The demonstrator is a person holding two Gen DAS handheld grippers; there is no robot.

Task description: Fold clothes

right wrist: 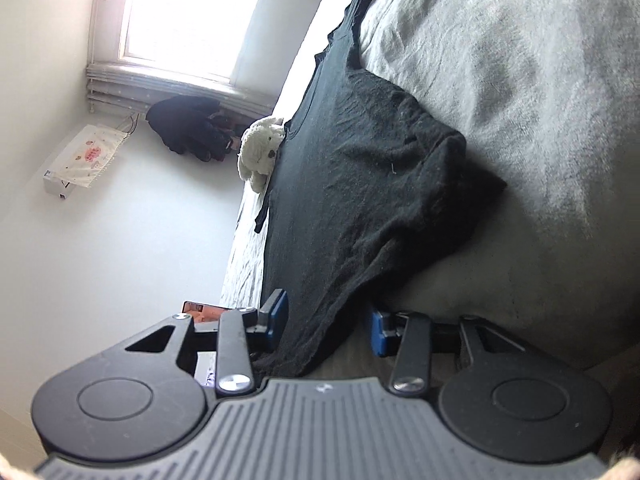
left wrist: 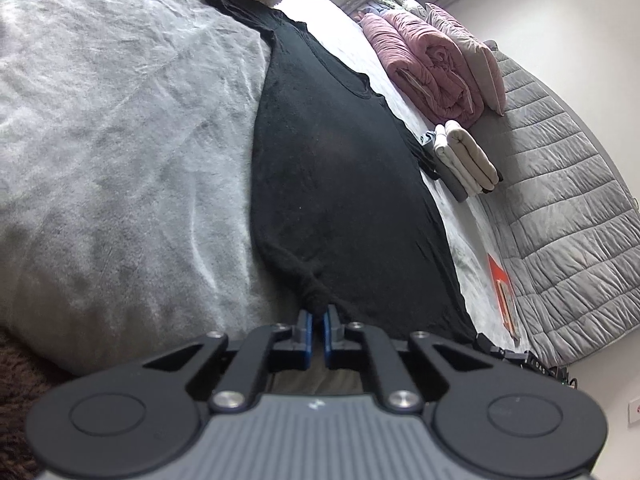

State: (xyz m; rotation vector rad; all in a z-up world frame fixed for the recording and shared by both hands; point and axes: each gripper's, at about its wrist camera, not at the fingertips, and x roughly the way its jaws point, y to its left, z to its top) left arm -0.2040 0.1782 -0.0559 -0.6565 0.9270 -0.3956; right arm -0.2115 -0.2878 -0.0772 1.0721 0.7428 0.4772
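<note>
Now black shirt (left wrist: 340,184) hem between both jaws (left pinching).

1. The T-shirt (left wrist: 340,184) was plain black.
2. The bed cover (left wrist: 120,140) was pale grey.
3. The folded quilt (left wrist: 424,68) was dusty pink.
4. The stuffed toy (right wrist: 260,152) was white.
5. The padded headboard (left wrist: 560,200) was grey, quilted in rows.
</note>
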